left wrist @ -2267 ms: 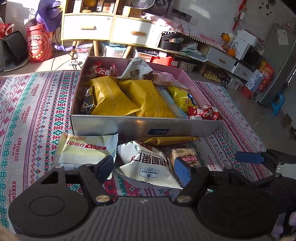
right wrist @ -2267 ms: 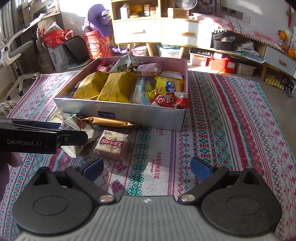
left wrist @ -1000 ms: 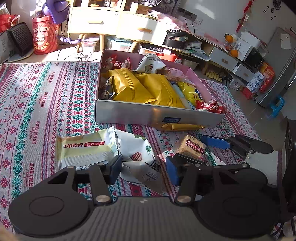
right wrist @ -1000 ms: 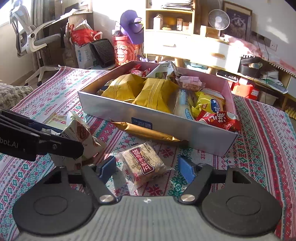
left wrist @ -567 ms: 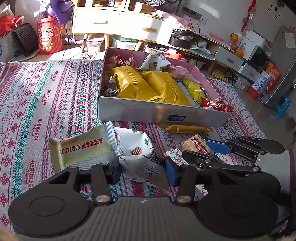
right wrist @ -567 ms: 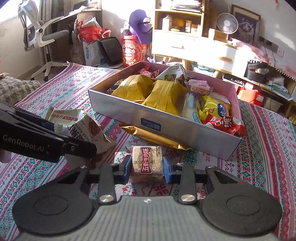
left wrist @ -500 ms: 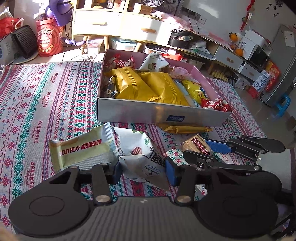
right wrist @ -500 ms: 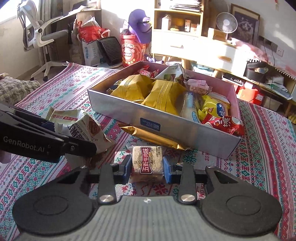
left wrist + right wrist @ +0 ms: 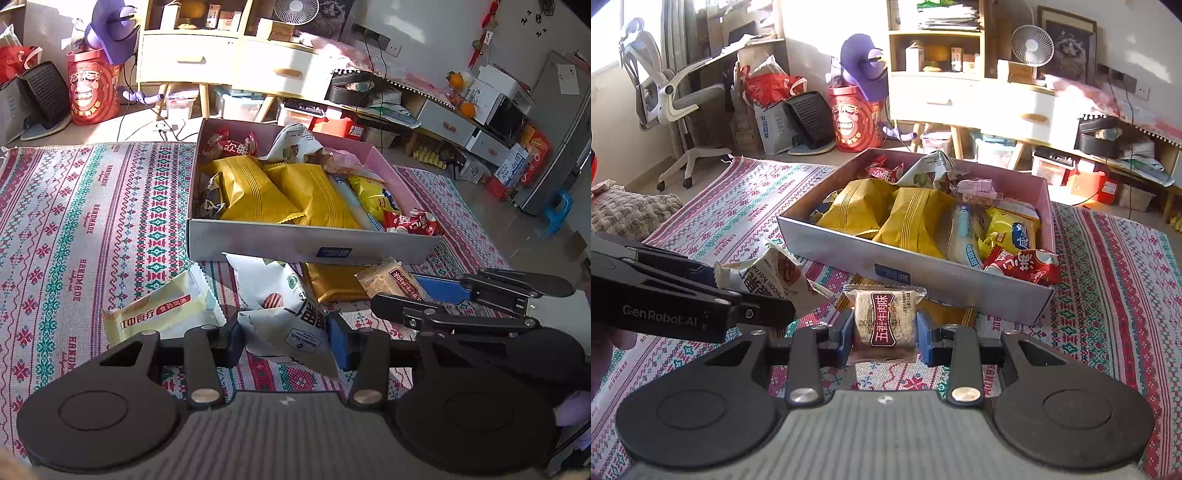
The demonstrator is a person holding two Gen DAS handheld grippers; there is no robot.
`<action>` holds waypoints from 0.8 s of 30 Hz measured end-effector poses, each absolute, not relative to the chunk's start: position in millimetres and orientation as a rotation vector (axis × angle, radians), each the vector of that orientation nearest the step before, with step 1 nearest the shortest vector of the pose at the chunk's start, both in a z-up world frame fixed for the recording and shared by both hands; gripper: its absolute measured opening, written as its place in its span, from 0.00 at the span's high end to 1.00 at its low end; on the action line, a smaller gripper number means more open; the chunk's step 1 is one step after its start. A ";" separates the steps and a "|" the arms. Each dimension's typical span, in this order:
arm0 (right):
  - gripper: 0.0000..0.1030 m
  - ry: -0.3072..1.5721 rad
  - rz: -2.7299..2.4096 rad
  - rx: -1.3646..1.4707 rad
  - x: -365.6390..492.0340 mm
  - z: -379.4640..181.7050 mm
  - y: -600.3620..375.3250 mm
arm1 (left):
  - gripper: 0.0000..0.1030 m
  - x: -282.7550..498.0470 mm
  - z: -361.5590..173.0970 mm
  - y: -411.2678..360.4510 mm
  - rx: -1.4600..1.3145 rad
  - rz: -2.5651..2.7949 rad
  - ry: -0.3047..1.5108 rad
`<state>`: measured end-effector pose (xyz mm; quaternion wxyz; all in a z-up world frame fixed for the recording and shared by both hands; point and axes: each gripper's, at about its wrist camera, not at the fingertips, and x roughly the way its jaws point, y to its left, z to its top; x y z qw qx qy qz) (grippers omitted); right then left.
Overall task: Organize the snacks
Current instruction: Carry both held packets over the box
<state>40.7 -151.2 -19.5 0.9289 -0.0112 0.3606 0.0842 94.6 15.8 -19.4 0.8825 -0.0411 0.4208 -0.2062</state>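
A pink-lined cardboard box (image 9: 306, 245) (image 9: 849, 247) full of snack packs stands on the patterned rug. My left gripper (image 9: 286, 338) is shut on a white pecan snack bag (image 9: 291, 325), which also shows in the right wrist view (image 9: 772, 277), lifted off the rug. My right gripper (image 9: 884, 338) is shut on a small tan beef snack pack (image 9: 884, 321), held just in front of the box; it shows in the left wrist view (image 9: 395, 282). A pale yellow-green pack (image 9: 162, 314) and a gold pack (image 9: 332, 282) lie on the rug before the box.
The rug (image 9: 74, 229) spreads wide to the left and right of the box. White drawers (image 9: 221, 62), a red tin (image 9: 92, 86) and clutter stand behind. An office chair (image 9: 665, 107) is at far left. The left gripper body (image 9: 665, 306) crosses the right view.
Both grippers have closed on their packs and lifted them. The white bag and the tan pack now hang higher, nearer the box front.
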 end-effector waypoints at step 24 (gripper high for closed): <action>0.69 0.668 0.065 0.125 88.2 1.6 -206.9 | 0.49 145.9 7.1 -12.5 -0.119 -0.380 0.750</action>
